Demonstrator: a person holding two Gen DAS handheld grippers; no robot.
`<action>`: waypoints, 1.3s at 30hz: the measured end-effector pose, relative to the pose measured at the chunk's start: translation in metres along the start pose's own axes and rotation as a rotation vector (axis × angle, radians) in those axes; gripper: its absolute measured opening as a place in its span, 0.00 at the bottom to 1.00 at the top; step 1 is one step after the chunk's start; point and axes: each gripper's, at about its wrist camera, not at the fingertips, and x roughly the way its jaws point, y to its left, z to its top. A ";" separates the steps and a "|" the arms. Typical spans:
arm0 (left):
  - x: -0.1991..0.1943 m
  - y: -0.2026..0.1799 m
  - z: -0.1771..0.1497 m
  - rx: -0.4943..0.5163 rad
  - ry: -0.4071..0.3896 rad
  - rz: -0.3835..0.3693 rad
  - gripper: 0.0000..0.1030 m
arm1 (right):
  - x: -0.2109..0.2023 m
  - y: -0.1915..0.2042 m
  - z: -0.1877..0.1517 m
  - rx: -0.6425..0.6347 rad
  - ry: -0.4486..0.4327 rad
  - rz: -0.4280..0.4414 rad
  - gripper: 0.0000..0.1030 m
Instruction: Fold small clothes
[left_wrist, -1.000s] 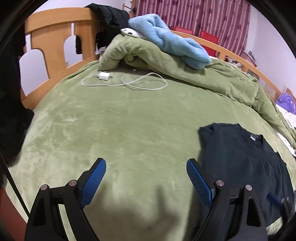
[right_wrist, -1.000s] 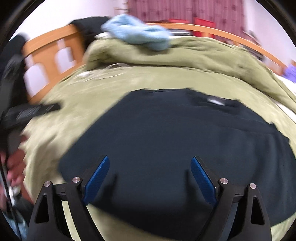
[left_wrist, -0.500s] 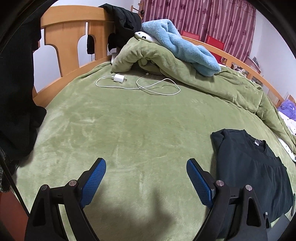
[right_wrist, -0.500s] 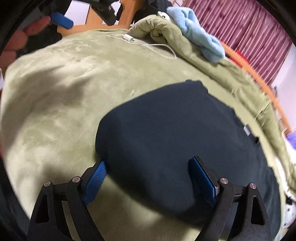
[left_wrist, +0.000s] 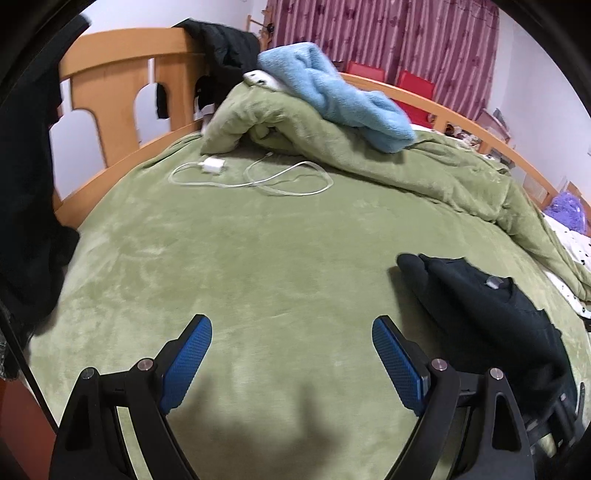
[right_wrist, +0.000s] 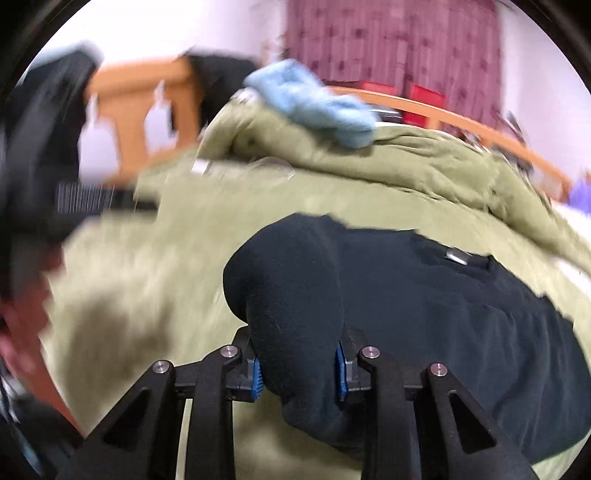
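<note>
Right gripper (right_wrist: 297, 373) closing on a thick roll of dark fleece, blue pads pinching it from both sides at bottom centre of the right wrist view. Black top (right_wrist: 424, 306), soft and fuzzy, bunched into a rounded hump right above the pads, the rest spread flat toward the lower right of the frame. Small grey label (right_wrist: 457, 255) showing at the neckline, right of centre. In the left wrist view, same top (left_wrist: 491, 314) lying at the right edge, its near edge lifted and folded over into a ridge. Left gripper (left_wrist: 291, 354) wide open at the bottom of its view, nothing between the blue pads, only bare green blanket (left_wrist: 258, 266) under them.

Compared with a second ago: right jaws then spread wide over a flat garment, now squeezed onto a gathered fold; half a second ago, pads straddling the hem without pinching. Garment's left edge flat then, now raised and rolled. Left jaws unchanged in spread.

Further back, white charger and cable (left_wrist: 251, 177) looped on the blanket, upper centre. Beyond it, heaped green duvet (left_wrist: 332, 147) with a light blue towel (left_wrist: 332, 92) on top. Wooden bed frame (left_wrist: 122, 74) at upper left, maroon curtains (left_wrist: 388, 33) at top.
</note>
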 end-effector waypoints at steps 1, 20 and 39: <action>-0.002 -0.009 0.001 0.009 -0.005 -0.005 0.86 | -0.008 -0.021 0.007 0.062 -0.014 0.019 0.26; -0.006 -0.263 -0.030 0.273 -0.007 -0.211 0.86 | -0.125 -0.386 -0.140 0.792 0.003 -0.309 0.33; 0.019 -0.336 -0.070 0.297 0.103 -0.271 0.86 | -0.089 -0.412 -0.112 0.451 0.121 -0.241 0.54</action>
